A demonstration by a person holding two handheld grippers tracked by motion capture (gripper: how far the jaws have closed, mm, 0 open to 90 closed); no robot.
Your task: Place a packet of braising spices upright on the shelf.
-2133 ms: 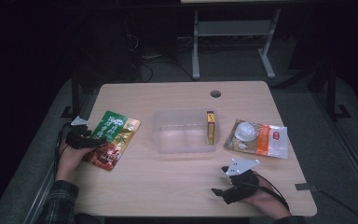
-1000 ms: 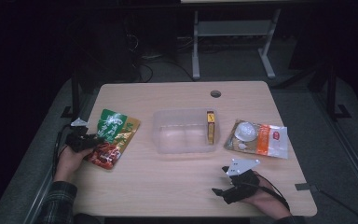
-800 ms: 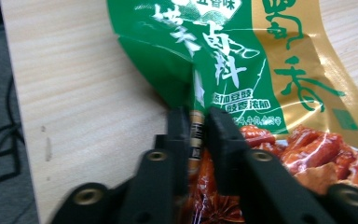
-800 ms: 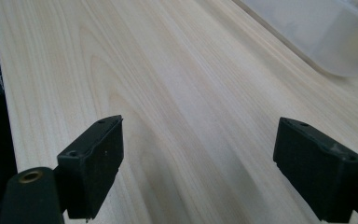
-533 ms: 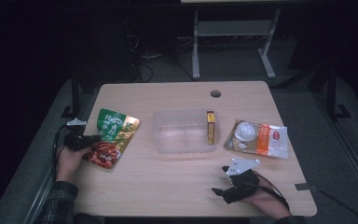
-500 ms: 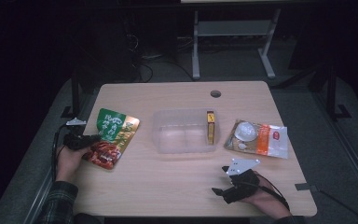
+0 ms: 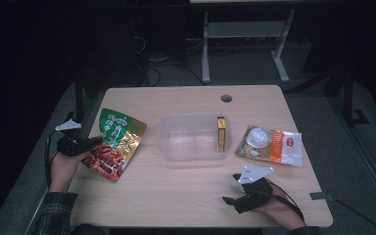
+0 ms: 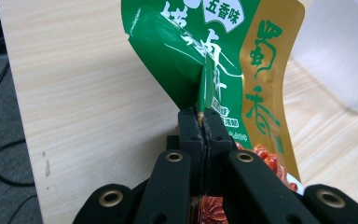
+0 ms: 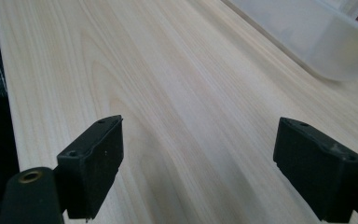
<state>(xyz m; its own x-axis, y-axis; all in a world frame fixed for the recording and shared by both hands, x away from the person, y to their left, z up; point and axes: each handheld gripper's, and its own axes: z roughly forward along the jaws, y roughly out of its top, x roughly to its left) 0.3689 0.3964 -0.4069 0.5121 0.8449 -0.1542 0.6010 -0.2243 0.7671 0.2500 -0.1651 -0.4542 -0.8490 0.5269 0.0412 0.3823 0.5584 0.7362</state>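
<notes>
At the desk's (image 7: 186, 196) left edge the left gripper (image 7: 85, 145) pinches a green and gold pouch (image 7: 120, 139), its top edge tilted up. A clear tub (image 7: 193, 139) sits mid-desk, a white packet (image 7: 274, 146) to its right. The right gripper (image 7: 235, 200) rests near the front edge.

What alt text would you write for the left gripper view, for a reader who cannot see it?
The left gripper, its two black jaws shut, pinches the folded edge of a glossy green and gold snack pouch above a pale wooden table. A clear plastic tub sits blurred at upper right.
</notes>
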